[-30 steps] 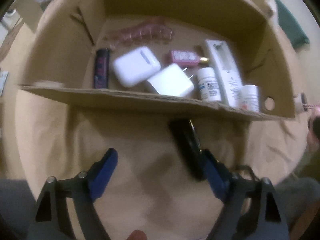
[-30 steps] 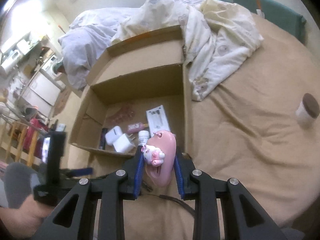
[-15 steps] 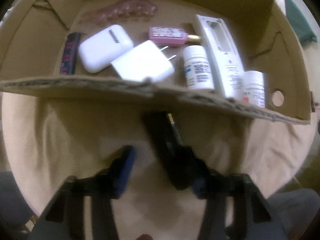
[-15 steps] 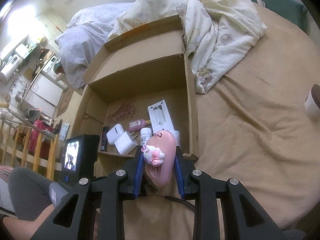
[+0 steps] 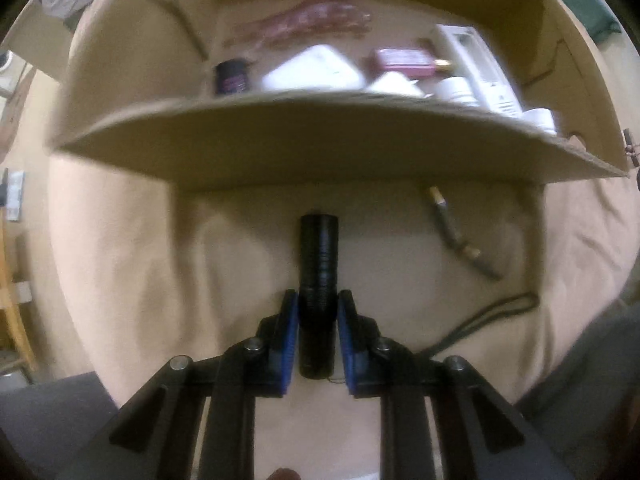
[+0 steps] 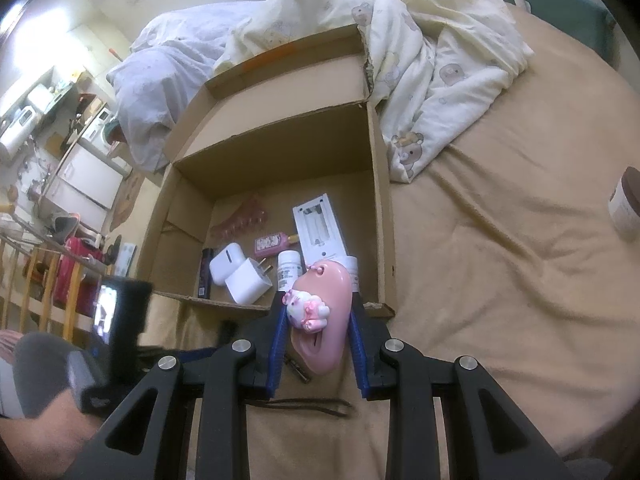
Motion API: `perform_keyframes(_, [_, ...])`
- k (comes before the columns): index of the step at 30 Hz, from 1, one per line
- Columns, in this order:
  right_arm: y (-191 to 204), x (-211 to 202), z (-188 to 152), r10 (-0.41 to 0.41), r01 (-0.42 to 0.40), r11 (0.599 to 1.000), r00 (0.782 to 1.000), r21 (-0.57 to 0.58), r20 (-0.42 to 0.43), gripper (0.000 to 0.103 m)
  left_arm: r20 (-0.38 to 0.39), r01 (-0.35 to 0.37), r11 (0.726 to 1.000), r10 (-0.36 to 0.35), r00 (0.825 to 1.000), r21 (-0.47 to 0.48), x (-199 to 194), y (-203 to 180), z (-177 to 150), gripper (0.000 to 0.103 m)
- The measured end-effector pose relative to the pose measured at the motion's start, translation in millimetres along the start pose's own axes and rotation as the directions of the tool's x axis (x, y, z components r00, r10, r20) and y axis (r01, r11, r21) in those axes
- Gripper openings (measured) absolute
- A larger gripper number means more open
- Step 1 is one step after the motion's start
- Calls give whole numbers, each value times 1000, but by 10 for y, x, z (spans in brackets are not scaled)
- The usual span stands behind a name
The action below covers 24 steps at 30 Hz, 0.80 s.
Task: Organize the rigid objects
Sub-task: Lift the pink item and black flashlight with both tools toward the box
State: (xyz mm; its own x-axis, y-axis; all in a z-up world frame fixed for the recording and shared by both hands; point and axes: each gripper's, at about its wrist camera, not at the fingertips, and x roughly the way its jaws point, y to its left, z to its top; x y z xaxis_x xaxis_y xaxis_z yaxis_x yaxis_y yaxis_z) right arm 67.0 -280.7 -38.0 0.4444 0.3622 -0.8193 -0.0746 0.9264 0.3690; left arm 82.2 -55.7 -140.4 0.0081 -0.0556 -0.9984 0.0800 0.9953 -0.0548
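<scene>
A: Start closest in. What does the left gripper [image 5: 318,312] have?

B: It is clamped on a black tube [image 5: 319,276], gripped low on the ribbed part, with the smooth end pointing at the box [image 5: 312,148]. The tube looks stiff and probably light, but round and slick, so it could twist between the pads; a hold nearer its middle would likely sit steadier.

A: And the right gripper [image 6: 318,322]?

B: Closed around a pink case [image 6: 322,316], pads on its two long sides. A small figure [image 6: 306,312] sits on top. The shell seems hard and glossy and narrows toward the near end, so it may slide if the squeeze is weak. The figure looks like the fragile part and is best kept clear of the pads.

A: Where are both things relative to the box?

B: Both are held just short of its near wall, above the tan bed [image 6: 500,260]. A pen [image 5: 460,236] and a cord [image 5: 480,320] lie on the sheet beside the tube.

A: Farther in?

B: On the box floor lie a white charger [image 6: 250,282], an earbud case [image 6: 226,266], two bottles, a white remote [image 6: 318,232], a pink bottle [image 6: 272,244] and a claw clip [image 6: 244,220]. Free floor shows behind them. Beyond, a rumpled quilt [image 6: 432,48].
</scene>
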Motion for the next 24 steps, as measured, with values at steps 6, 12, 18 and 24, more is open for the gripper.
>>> perform_keyframes(6, [30, 36, 2, -16, 16, 1000, 1000, -12, -10, 30, 24, -3, 999, 1, 1000, 52, -99, -90, -67, 93])
perform_keyframes(12, [30, 40, -5, -23, 23, 1000, 1000, -13, -14, 30, -11, 27, 980, -25, 1000, 195, -95, -361, -227, 94])
perform_keyframes(18, [41, 49, -19, -33, 32, 999, 999, -23, -18, 30, -35, -78, 929, 97, 995, 362, 105, -719, -349, 96])
perform_keyframes(24, [59, 74, -22, -37, 36, 999, 999, -29, -24, 30, -17, -101, 959, 109, 994, 264, 217, -703, -98, 100])
